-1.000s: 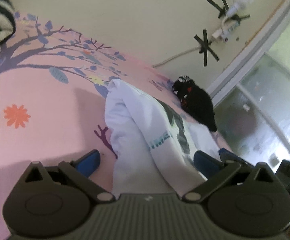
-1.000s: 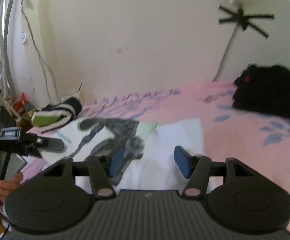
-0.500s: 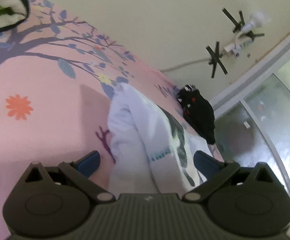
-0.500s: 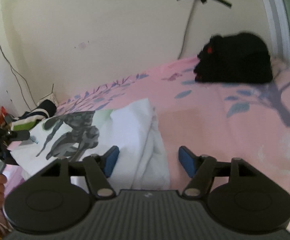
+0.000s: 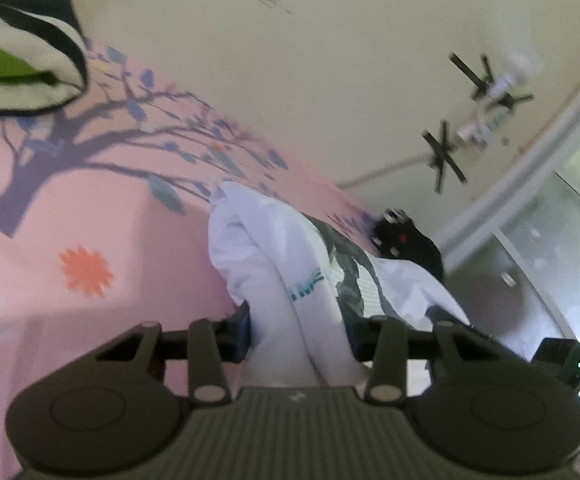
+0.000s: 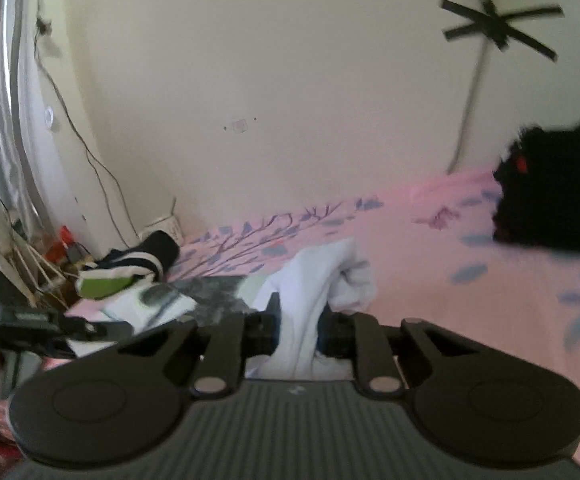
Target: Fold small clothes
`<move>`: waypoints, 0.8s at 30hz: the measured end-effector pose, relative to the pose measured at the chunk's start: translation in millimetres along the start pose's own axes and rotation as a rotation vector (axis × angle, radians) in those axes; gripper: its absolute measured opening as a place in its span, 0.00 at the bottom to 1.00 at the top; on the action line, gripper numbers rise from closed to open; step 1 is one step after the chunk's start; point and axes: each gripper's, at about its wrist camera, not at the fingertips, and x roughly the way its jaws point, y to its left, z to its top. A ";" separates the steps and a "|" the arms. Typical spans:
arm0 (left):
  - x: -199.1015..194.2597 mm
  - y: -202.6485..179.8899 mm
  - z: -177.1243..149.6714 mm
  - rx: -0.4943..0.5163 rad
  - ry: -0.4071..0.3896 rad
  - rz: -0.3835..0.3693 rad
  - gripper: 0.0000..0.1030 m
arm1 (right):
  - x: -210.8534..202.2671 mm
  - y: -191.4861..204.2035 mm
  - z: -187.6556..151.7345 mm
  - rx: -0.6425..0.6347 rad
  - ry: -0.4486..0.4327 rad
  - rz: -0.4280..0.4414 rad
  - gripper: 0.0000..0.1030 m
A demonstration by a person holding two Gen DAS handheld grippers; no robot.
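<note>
A small white shirt [image 5: 274, 264] with a grey print and teal lettering lies bunched on the pink bedsheet [image 5: 90, 208]. My left gripper [image 5: 297, 332] is shut on one end of it, the cloth pinched between the blue pads. My right gripper [image 6: 297, 328] is shut on the other end of the same white shirt [image 6: 317, 280], which bunches up between its fingers. The printed part spreads to the left in the right wrist view.
A black garment [image 6: 553, 196] lies on the sheet near the wall, also in the left wrist view [image 5: 409, 244]. A folded striped black, white and green garment [image 5: 18, 60] lies at the far end [image 6: 126, 272]. The wall runs behind the bed; a window frame [image 5: 529, 184] stands at right.
Both grippers were open around the shirt and have closed on it. The cloth now bunches between each pair of pads and is drawn up slightly.
</note>
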 end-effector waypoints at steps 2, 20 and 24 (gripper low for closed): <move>7.8 4.1 1.4 -0.020 0.022 0.074 0.47 | 27.1 -5.6 -3.3 -0.019 0.077 -0.085 0.31; -10.3 -47.0 -4.4 0.179 0.100 0.108 0.09 | -25.0 7.6 -35.6 -0.264 0.182 0.017 0.00; -33.8 -40.3 19.7 0.111 0.006 0.022 0.08 | -27.9 11.4 6.9 -0.230 0.040 0.053 0.00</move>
